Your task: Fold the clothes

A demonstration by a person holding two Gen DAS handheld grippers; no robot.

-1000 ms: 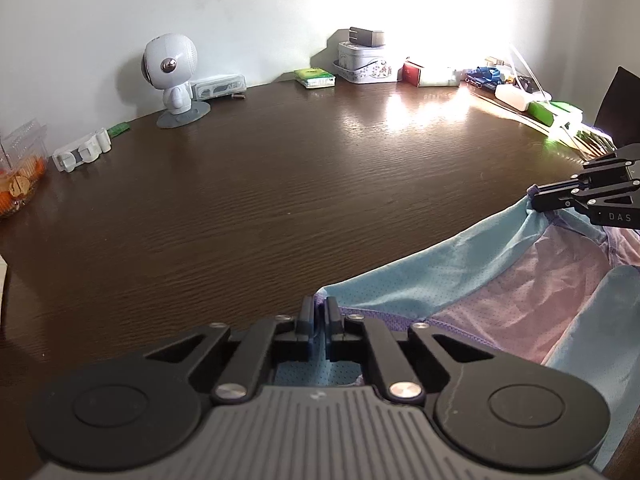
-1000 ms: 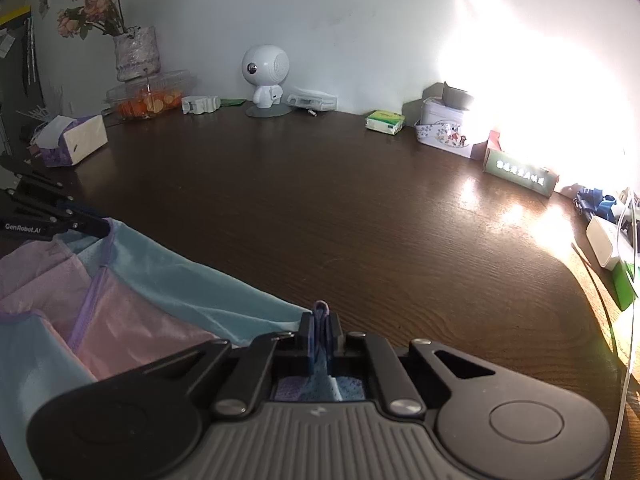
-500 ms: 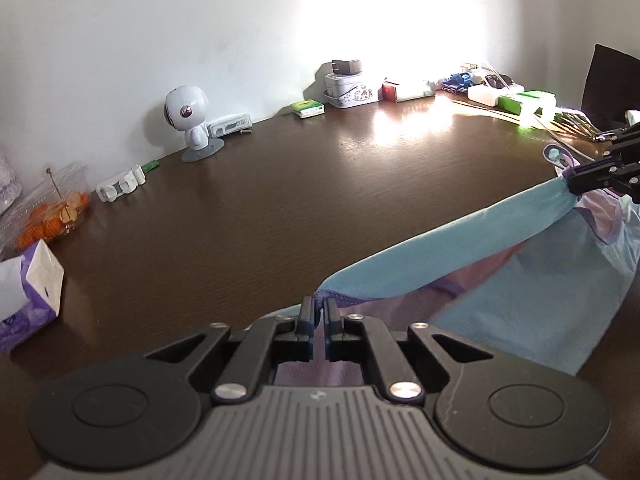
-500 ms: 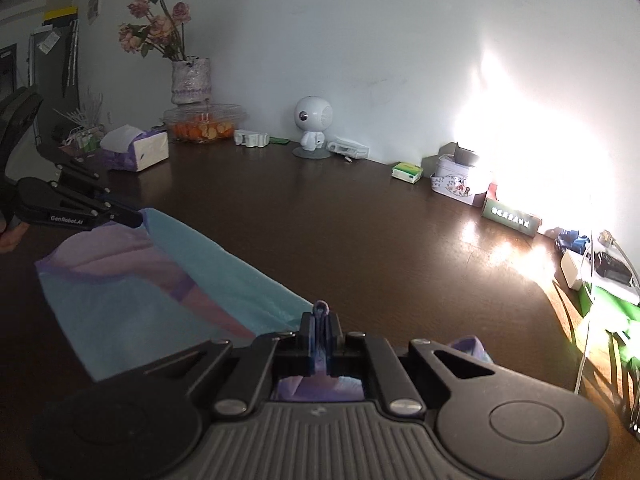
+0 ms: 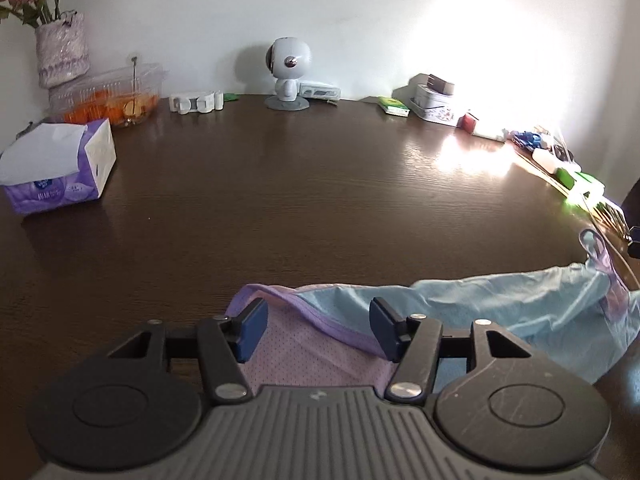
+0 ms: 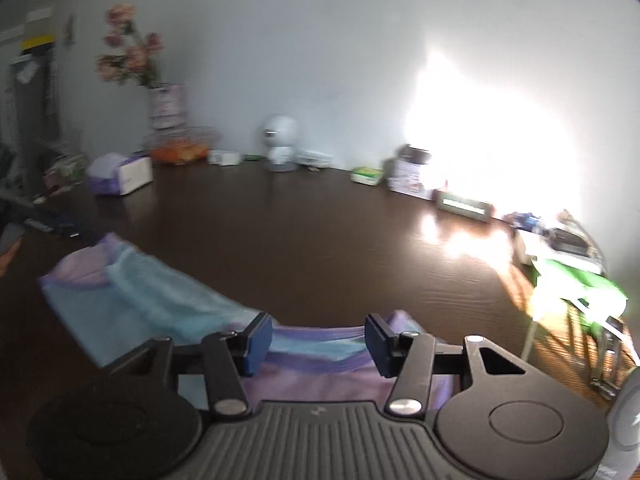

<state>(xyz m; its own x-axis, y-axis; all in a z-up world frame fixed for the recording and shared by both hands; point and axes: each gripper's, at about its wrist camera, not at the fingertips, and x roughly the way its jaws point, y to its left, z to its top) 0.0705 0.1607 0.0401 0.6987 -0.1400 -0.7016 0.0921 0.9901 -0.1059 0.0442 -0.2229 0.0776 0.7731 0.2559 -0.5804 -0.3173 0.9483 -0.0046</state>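
Note:
A light blue and lilac mesh garment (image 5: 472, 300) lies on the dark wooden table (image 5: 300, 184), folded into a long strip. My left gripper (image 5: 316, 330) hangs over its left end; the jaws are opening and the purple-trimmed hem lies loose between them, untouched by the pads. My right gripper (image 6: 318, 338) stands over the garment's (image 6: 160, 296) right end, its jaws also opening, with cloth below and between them but not pinched. The left gripper's dark fingertips (image 6: 60, 228) show blurred at the far left of the right wrist view.
Along the wall stand a tissue box (image 5: 56, 168), a clear box of orange food (image 5: 108, 96), a vase of flowers (image 5: 60, 48), a white round-headed figure (image 5: 286, 72), small tins and boxes (image 5: 432, 104). Green packets and cables (image 5: 576, 180) crowd the sunlit right edge.
Both grippers, shut on the garment's ends before, now stand apart with the cloth released onto the table. Both views have swung left and lifted slightly; the garment lies flatter.

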